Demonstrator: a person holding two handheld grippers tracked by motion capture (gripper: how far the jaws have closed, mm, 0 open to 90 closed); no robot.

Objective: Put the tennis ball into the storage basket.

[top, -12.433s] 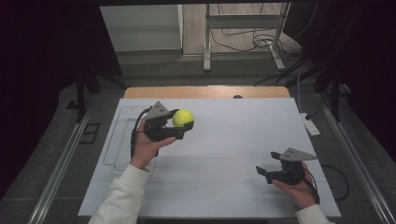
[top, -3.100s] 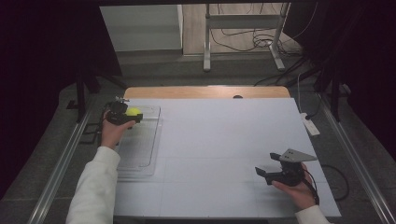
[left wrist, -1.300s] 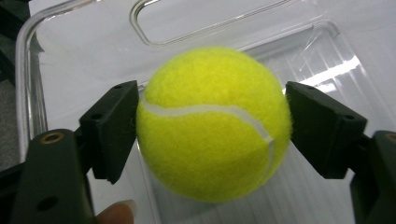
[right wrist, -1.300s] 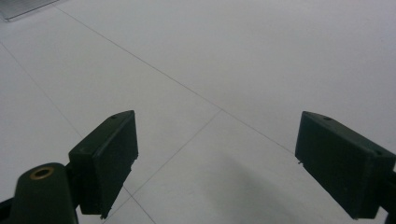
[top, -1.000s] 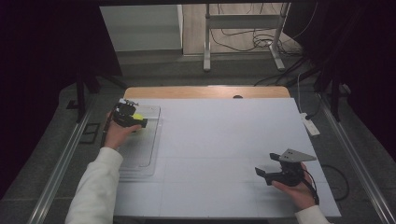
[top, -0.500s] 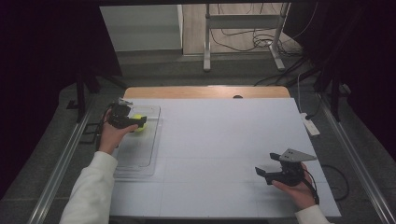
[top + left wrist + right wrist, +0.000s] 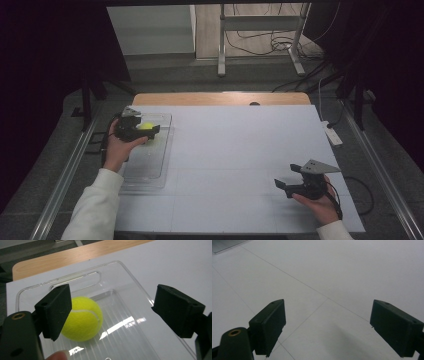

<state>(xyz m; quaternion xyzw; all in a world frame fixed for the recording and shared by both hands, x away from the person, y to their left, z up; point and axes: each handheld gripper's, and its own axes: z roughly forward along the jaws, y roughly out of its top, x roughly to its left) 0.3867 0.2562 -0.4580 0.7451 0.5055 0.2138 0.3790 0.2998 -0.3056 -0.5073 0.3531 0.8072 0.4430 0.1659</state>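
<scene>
A yellow tennis ball [image 7: 147,126] [image 7: 83,318] lies on the ribbed floor of a clear plastic tray [image 7: 164,152] [image 7: 75,280] at the table's left side. My left gripper [image 7: 150,131] [image 7: 112,312] hovers just over the tray, open. The ball sits low beyond the left jaw, partly hidden by it, and neither pad presses on it. Near the front right corner of the table my right gripper [image 7: 288,177] [image 7: 327,325] is open over the bare white tabletop, with nothing between its jaws.
The white table surface [image 7: 240,150] stretches wide between the two hands. A wooden strip [image 7: 220,98] runs along its far edge. A white power strip [image 7: 332,135] lies off the right edge. Metal rails flank the table.
The left gripper carried the ball from mid-table to the tray. Over the last second it has drawn back and up a little, leaving the ball lying in the tray. The right gripper has not moved.
</scene>
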